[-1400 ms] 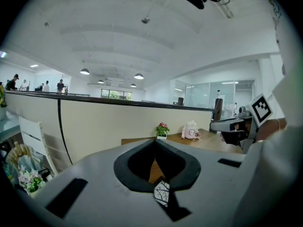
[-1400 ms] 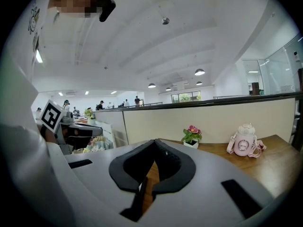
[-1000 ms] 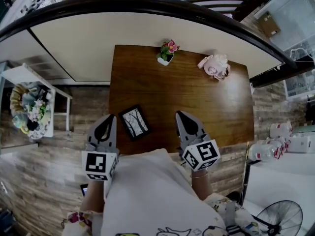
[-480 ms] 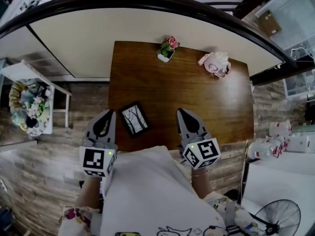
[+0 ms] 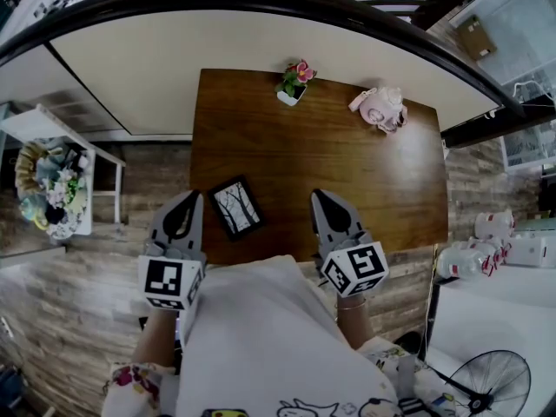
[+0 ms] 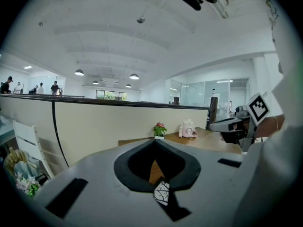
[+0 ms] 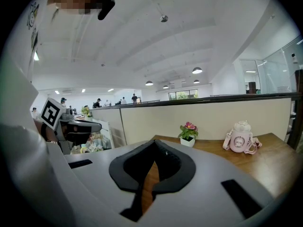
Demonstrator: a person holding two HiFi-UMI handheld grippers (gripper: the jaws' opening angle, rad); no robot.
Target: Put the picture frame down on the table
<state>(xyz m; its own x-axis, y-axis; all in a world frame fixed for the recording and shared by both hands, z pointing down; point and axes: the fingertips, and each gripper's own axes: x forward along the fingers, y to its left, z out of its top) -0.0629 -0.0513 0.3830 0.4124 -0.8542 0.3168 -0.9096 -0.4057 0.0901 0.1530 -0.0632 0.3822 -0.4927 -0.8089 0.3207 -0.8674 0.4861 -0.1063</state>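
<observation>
Picture frame (image 5: 236,208) appears to lie flat on the table (image 5: 347,172), near its seven o'clock corner, so we judge the putting-down done. Our left gripper (image 5: 187,205) hangs at the frame's nine o'clock and our right gripper (image 5: 323,202) at its three o'clock, both clenched on nothing and clear of it; we reckon only drawing back remains

white shirt (image 5: 261,337), floral sleeve (image 5: 129,379), grey left gripper (image 5: 191,200), right gripper (image 5: 319,198)

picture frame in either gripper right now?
No, the picture frame sits on the table between the left gripper and right gripper, untouched.
</observation>
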